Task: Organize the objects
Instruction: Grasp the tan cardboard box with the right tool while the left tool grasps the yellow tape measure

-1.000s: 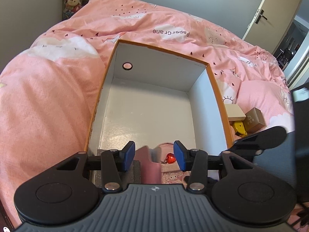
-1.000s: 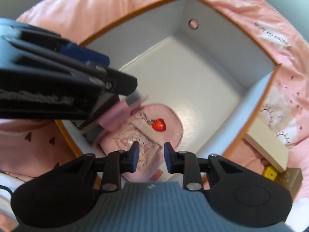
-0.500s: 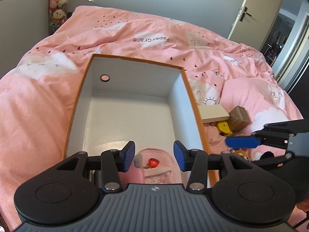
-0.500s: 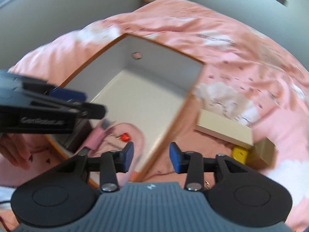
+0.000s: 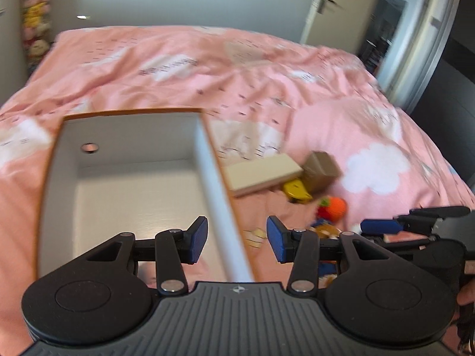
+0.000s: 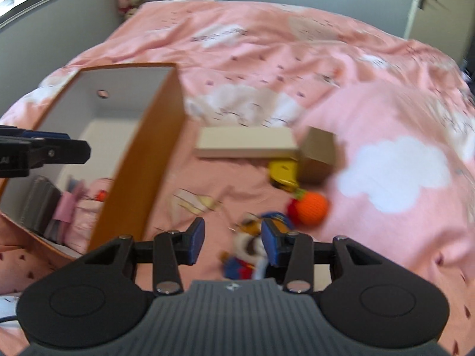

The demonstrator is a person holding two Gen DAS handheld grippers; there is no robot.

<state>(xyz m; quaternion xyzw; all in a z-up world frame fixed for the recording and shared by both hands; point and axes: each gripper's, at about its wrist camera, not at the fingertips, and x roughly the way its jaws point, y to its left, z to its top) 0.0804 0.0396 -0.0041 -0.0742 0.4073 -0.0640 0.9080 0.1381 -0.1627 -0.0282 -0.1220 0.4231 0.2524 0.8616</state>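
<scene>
both views are smeared by motion blur. print on the pink bedspread [image 6: 297, 68] cannot be read. in the right wrist view the small toys [image 6: 252, 252] just past the right gripper [image 6: 233, 241] are partly covered by its blue pads and body; what kind they are cannot be told (blue, red, white patches only). the near end of the orange box [image 6: 139, 160] is cut off by the left edge there, and its contents [image 6: 68, 207] are seen only as grey and pink shapes. in the left wrist view the box's near wall and contents are hidden behind the left gripper [image 5: 236, 238]. the yellow item [image 5: 295, 191] is half hidden under the brown carton [image 5: 322, 170].
</scene>
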